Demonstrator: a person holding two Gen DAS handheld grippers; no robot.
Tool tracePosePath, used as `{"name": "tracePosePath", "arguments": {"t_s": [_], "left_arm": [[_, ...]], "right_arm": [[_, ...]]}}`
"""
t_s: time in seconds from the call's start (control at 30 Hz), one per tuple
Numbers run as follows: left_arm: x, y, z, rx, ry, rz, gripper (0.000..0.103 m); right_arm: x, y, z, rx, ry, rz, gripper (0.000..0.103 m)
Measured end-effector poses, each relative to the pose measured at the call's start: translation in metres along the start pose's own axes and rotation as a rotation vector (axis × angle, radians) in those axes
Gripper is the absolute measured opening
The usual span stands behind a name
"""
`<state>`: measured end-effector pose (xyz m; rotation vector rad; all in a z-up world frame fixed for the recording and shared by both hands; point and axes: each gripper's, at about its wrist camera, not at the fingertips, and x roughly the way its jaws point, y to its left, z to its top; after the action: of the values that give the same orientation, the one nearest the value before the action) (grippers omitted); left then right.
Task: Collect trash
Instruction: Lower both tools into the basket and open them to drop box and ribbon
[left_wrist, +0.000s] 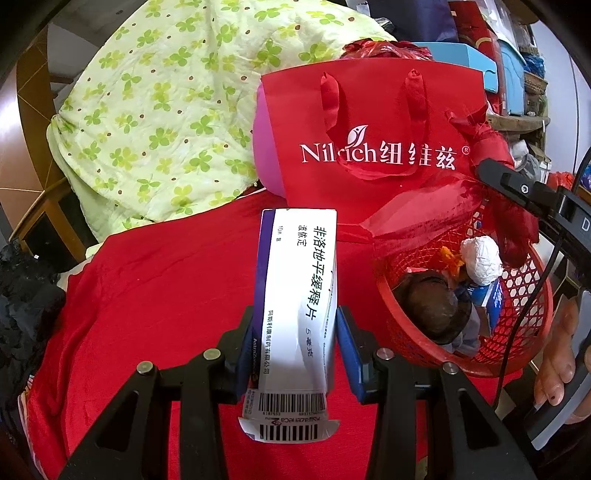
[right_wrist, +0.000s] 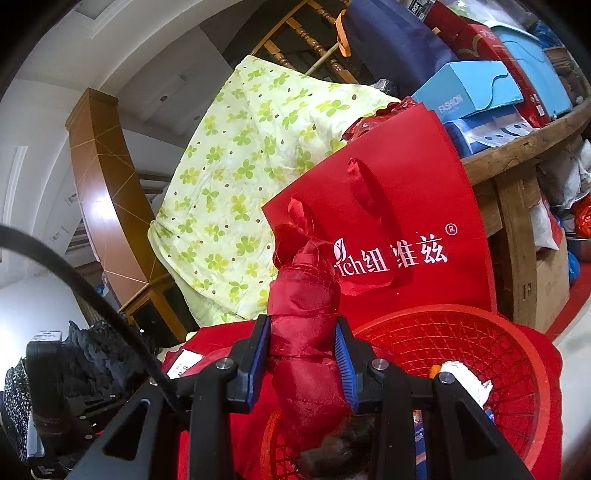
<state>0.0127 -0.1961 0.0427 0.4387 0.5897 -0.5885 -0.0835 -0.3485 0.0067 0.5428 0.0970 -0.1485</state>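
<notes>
My left gripper (left_wrist: 295, 325) is shut on a white medicine box (left_wrist: 299, 280) with a purple edge and barcodes, held above a red cloth (left_wrist: 166, 295). To its right stands a red mesh basket (left_wrist: 524, 295) holding a crumpled white paper (left_wrist: 480, 258), a dark brown lump (left_wrist: 432, 306), a blue-and-white carton (left_wrist: 493, 301) and an orange scrap (left_wrist: 452, 258). In the right wrist view my right gripper (right_wrist: 301, 332) is shut on the basket's handle (right_wrist: 306, 295), which is wrapped in red fabric, above the basket (right_wrist: 480, 332). A black finger (left_wrist: 517, 186) of that gripper shows by the handle.
A red paper gift bag (left_wrist: 376, 122) stands behind the basket, a pink object (left_wrist: 266, 147) at its left. A green clover quilt (left_wrist: 159, 110) is heaped at the back left. Black lace fabric (left_wrist: 26, 295) lies at left. A wooden table (right_wrist: 517, 155) with boxes stands at right.
</notes>
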Motion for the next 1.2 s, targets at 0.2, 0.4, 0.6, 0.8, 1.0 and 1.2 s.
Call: {"name": "tracePosePath", "arguments": {"t_s": [0.2,0.4,0.6,0.8,1.0,1.2], "left_arm": [[0.001,-0.005,0.001,0.006,0.002,-0.004,0.044],[0.001,-0.008,0.001,0.015,0.001,-0.010,0.044],[0.002,-0.013,0.003,0.023,0.001,-0.015,0.044],[0.003,-0.016,0.003,0.031,-0.001,-0.021,0.044],[0.003,-0.023,0.005,0.041,-0.001,-0.028,0.044],[0.002,-0.027,0.006,0.050,-0.006,-0.034,0.044]], "right_arm": [[-0.003,-0.002,0.000,0.006,-0.005,-0.005,0.037],[-0.006,-0.005,0.001,0.013,-0.009,-0.009,0.037],[-0.011,-0.008,0.001,0.025,-0.021,-0.015,0.037],[-0.018,-0.013,0.002,0.042,-0.039,-0.035,0.037],[-0.024,-0.020,0.003,0.067,-0.058,-0.056,0.037],[-0.029,-0.026,0.005,0.094,-0.067,-0.068,0.037]]}}
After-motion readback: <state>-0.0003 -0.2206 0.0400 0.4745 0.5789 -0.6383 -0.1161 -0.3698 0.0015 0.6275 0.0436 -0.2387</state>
